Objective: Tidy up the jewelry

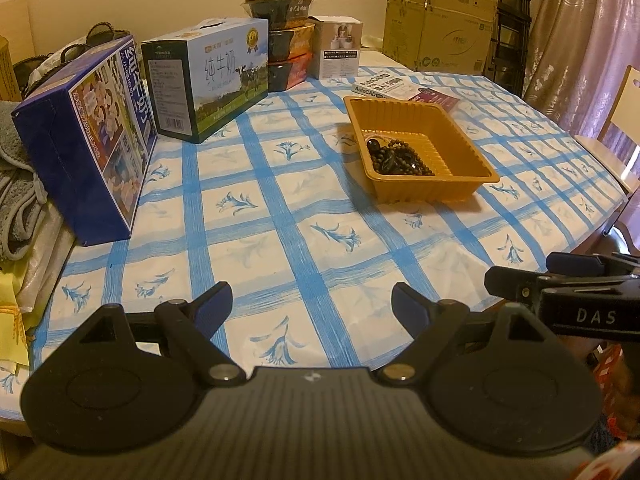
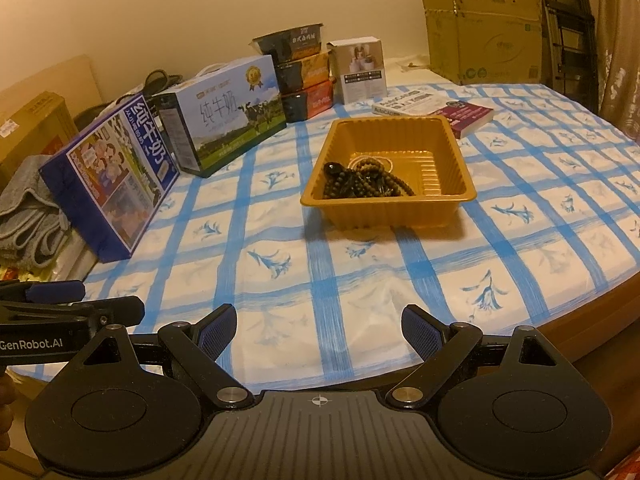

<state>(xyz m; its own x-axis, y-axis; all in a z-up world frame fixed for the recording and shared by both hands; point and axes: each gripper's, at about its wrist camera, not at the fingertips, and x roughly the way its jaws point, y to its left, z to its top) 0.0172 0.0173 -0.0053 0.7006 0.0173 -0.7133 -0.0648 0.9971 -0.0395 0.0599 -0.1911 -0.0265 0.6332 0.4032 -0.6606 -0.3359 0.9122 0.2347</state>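
Observation:
A golden plastic tray (image 1: 472, 140) (image 2: 448, 148) sits on the blue-checked tablecloth, well ahead of both grippers. Inside it, in the near left corner, lies a tangle of dark bead bracelets (image 1: 398, 158) (image 2: 364, 182). My left gripper (image 1: 312, 306) hovers over the near part of the table, jaws wide open with nothing between them. My right gripper (image 2: 318, 326) is also open and empty near the table's front edge. Each gripper shows at the side of the other's view: the right gripper (image 1: 560, 280) and the left gripper (image 2: 76, 300).
Two milk cartons (image 1: 92, 140) (image 1: 208, 76) stand at the left. Stacked food boxes (image 1: 290, 40), a small white box (image 1: 340, 46) and books (image 1: 404, 88) line the back. A grey towel (image 2: 28, 216) lies far left. A cardboard box (image 2: 484, 28) and a chair (image 1: 624, 120) are beyond.

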